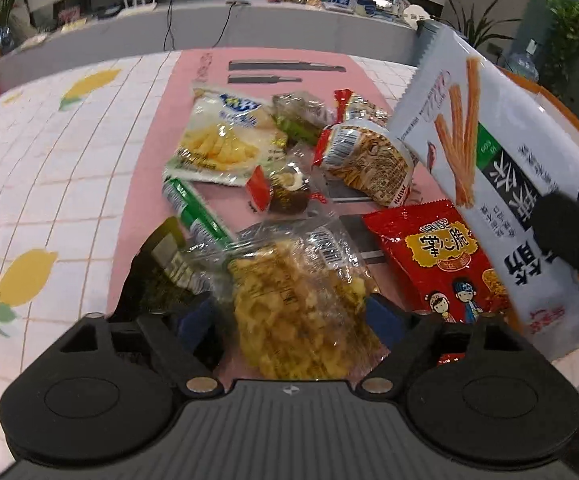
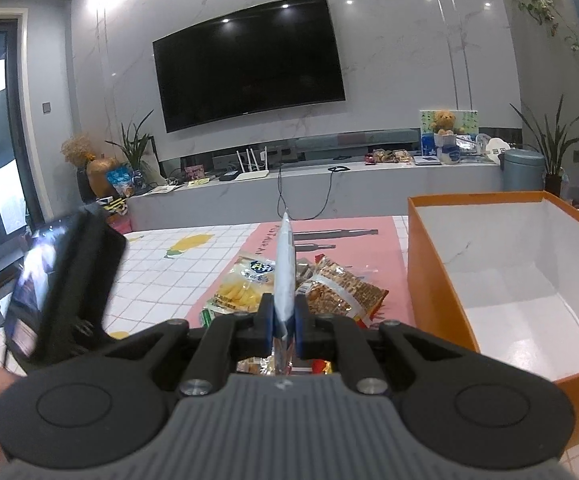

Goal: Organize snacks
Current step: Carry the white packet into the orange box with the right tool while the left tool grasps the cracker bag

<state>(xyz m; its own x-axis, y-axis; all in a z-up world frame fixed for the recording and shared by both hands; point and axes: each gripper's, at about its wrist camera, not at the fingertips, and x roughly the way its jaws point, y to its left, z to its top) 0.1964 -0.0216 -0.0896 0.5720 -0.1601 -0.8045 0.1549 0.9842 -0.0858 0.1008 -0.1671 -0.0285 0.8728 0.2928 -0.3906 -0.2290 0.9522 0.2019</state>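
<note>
A pile of snack packets lies on a pink mat [image 1: 145, 184]. My left gripper [image 1: 291, 320] is open, its blue pads on either side of a clear bag of yellow crisps [image 1: 297, 308] that lies on the mat. My right gripper [image 2: 283, 320] is shut on a tall white packet of stick snacks [image 2: 283, 264], held edge-on above the pile. The same white packet [image 1: 489, 168] shows at the right in the left wrist view. An open orange box [image 2: 429, 280] with a white inside stands to the right.
The pile also holds a red packet [image 1: 445, 256], a brown-patterned bag [image 1: 373, 160], a yellow chips bag [image 1: 221, 140], a green tube [image 1: 197, 212] and small wrapped sweets. A lemon-print checked tablecloth [image 1: 49, 160] covers the table. A TV [image 2: 249, 64] and a low cabinet stand behind.
</note>
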